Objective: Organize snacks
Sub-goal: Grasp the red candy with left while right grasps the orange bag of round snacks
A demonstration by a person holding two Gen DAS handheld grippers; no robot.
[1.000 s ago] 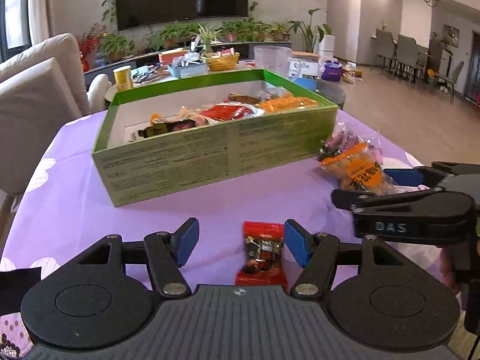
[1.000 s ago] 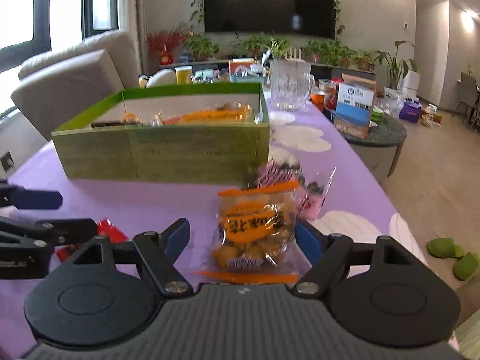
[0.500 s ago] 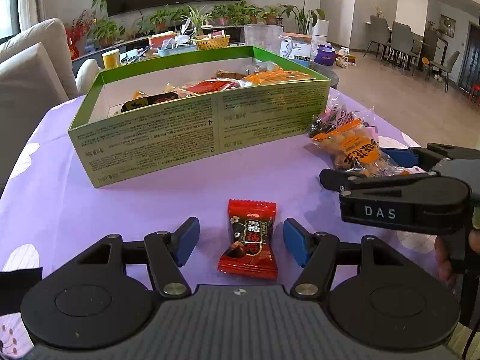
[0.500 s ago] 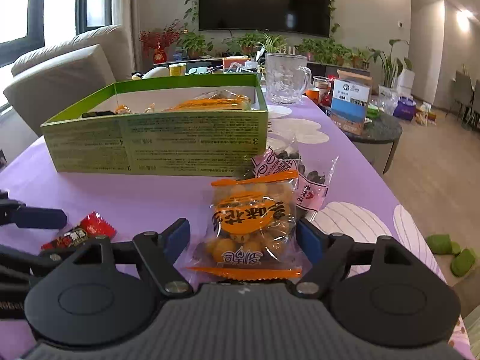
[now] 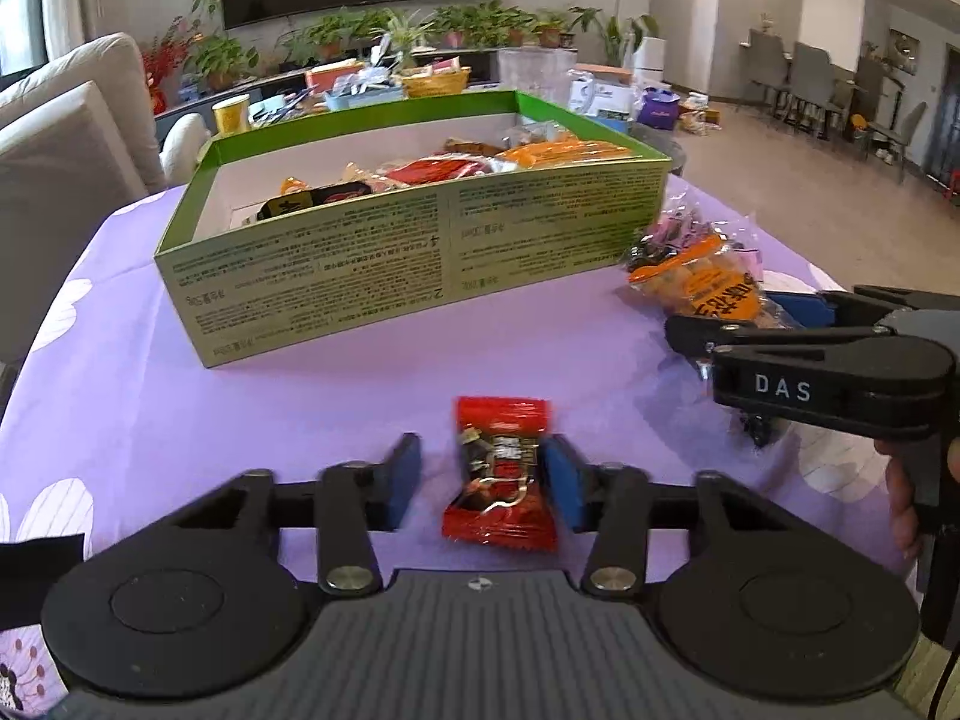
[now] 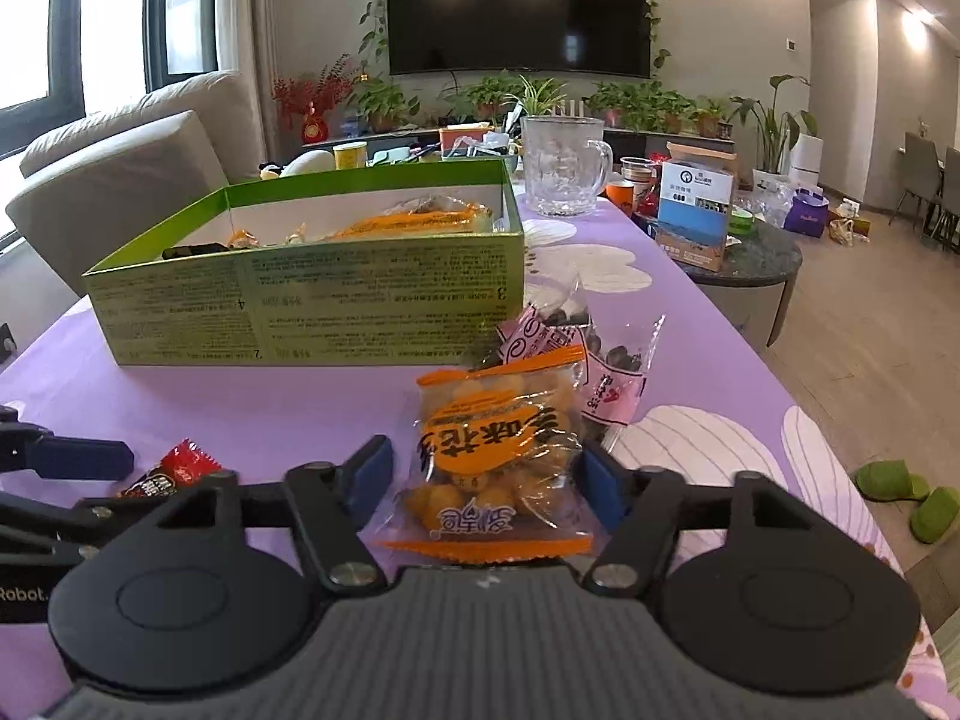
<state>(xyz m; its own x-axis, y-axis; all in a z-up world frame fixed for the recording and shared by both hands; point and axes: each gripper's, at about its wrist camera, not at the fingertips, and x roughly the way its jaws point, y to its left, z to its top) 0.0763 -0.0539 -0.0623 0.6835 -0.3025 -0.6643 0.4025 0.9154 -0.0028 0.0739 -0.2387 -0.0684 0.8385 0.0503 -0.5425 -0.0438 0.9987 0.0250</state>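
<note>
Left wrist view: the left claw (image 5: 480,483) is pointing down at the desk (image 5: 300,396) w/ the red candy packet (image 5: 499,474) lying flat between its fingers. The jaws have just been closing; the right pad is touching the wrapper's edge, the left pad is sitting a bit apart from it, so no real pinch yet. The packet is looking light, thin and crinkly w/ slick foil, so it's prob going to slip or fold; best hold is across the middle, over the lump inside, not the flat crimped ends.

Right wrist view: the right claw (image 6: 483,483) is angling down too, jaws spread around the orange snack bag (image 6: 498,456), right pad at the bag's edge, left pad clear. The bag is puffy, soft, full of loose round bits, so go gentle, mid-body. The green box (image 6: 312,300) is sitting behind both, already holding snacks; a pink packet (image 6: 576,360) is lying just beyond the orange bag.
</note>
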